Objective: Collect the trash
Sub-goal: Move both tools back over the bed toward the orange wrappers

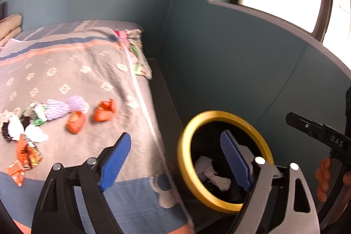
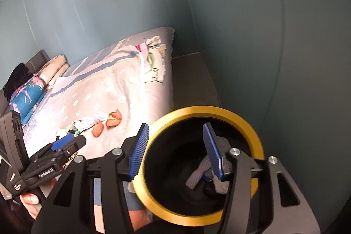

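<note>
Trash lies scattered on the grey patterned bed [image 1: 92,71]: 2 crumpled orange wrappers [image 1: 104,111], purple foam netting [image 1: 65,106], white scraps and printed foil packets. Beside the bed stands a black bin with a gold rim [image 1: 186,146]; white foam netting [image 2: 196,174] lies inside. The left gripper [image 1: 175,159] is released and empty, and so is the right gripper [image 2: 175,152], over the bin.

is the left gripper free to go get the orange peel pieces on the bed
Probably yes. The left gripper is open with nothing between its pads, and the two orange peel pieces lie bare on the blanket ahead to its left, with nothing on them or between.
</note>
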`<state>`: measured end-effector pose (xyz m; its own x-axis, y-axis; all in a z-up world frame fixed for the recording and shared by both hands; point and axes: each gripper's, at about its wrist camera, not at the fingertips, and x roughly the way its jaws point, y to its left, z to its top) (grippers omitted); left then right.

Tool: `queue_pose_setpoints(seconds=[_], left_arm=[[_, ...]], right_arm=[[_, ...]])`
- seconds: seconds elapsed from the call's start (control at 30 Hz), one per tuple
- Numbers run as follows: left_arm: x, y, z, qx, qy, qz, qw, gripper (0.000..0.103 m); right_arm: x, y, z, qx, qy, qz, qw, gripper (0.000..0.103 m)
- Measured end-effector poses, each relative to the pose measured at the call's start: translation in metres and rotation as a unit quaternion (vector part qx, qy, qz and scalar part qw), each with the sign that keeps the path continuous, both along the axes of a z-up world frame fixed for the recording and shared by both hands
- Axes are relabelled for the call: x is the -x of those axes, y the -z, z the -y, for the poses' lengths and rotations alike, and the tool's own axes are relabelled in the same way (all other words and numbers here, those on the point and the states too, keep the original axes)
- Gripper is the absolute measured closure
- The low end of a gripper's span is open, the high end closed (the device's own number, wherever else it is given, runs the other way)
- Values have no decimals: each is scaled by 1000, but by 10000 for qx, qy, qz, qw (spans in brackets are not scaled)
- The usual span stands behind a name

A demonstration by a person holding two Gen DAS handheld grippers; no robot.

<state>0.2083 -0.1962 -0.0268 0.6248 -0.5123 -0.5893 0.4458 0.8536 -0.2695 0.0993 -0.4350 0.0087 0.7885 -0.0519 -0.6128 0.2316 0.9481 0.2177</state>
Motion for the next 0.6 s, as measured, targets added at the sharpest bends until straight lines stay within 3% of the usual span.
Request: queue_pose_setpoints(seconds=[0.33, 0.6], left_arm=[[-5, -14, -78, -114, -646, 274, 9975, 15], [-17, -7, -138, -336, -1146, 276, 9925, 14]], right_arm=[[-46, -10, -64, 155, -642, 12, 9978, 46], [-91, -11, -125, 353, -1135, -178, 9928, 46]])
